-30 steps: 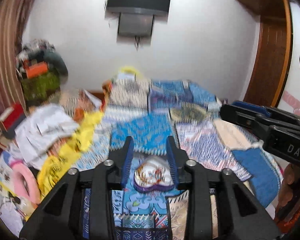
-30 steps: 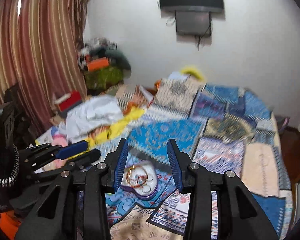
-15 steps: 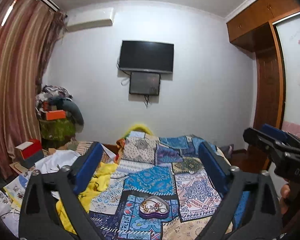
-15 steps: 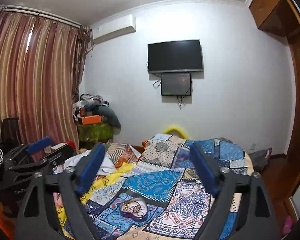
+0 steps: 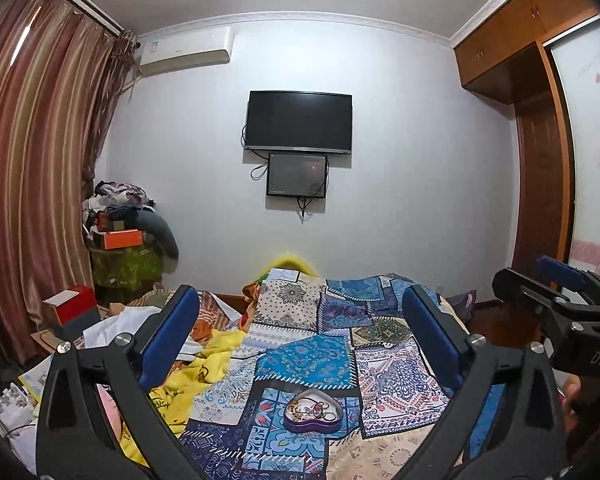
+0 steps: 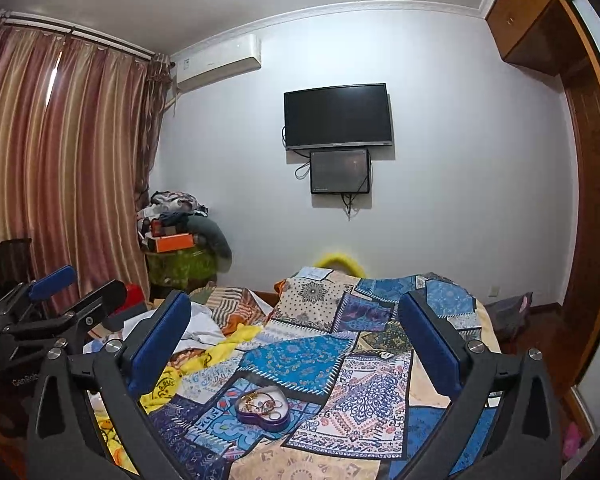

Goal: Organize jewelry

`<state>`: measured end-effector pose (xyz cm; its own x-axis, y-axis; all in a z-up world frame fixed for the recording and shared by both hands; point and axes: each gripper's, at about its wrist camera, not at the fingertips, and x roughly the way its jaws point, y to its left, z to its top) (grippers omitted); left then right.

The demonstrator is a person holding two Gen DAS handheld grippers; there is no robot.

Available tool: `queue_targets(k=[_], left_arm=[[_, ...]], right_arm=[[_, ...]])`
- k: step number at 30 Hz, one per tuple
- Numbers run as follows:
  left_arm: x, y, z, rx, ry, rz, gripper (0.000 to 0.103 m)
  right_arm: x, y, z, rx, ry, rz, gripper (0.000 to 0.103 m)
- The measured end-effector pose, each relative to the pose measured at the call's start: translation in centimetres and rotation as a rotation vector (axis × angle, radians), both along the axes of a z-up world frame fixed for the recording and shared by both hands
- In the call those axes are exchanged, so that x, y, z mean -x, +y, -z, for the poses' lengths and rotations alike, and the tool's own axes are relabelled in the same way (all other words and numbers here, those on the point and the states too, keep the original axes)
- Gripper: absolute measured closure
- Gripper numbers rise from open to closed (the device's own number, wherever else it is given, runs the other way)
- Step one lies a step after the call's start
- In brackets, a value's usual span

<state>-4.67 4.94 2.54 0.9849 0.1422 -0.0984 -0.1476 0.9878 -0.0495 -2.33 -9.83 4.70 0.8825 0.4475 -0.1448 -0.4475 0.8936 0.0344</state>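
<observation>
Bedroom wider now, both jaws spread, heart-shaped dish [image 5: 313, 414] farther.

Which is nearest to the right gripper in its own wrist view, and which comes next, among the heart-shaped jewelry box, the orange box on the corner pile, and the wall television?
From the right gripper:
1. Heart-shaped jewelry box, on the quilt, low between the fingers.
2. Orange box, on the corner pile, left.
3. Wall television, high on the far wall.

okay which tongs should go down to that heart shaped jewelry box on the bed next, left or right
Slightly the left tongs: the heart-shaped box sits nearly centred between their open fingers. In the right tongs view it lies a little left of centre. Both are open, empty and raised.
</observation>
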Motion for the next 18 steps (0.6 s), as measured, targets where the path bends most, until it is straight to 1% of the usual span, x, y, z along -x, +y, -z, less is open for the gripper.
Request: queue_targets(k=[7, 18], left_arm=[[0.2, -0.5, 0.1, -0.002, 0.007, 0.002, 0.001], [-0.7, -0.1, 0.6, 0.007, 0.024, 0.008, 0.001]], right_arm=[[0.2, -0.2, 0.2, 0.005, 0.002, 0.0, 0.0], [0.0, -0.2, 0.4, 0.006, 0.033, -0.009, 0.0]])
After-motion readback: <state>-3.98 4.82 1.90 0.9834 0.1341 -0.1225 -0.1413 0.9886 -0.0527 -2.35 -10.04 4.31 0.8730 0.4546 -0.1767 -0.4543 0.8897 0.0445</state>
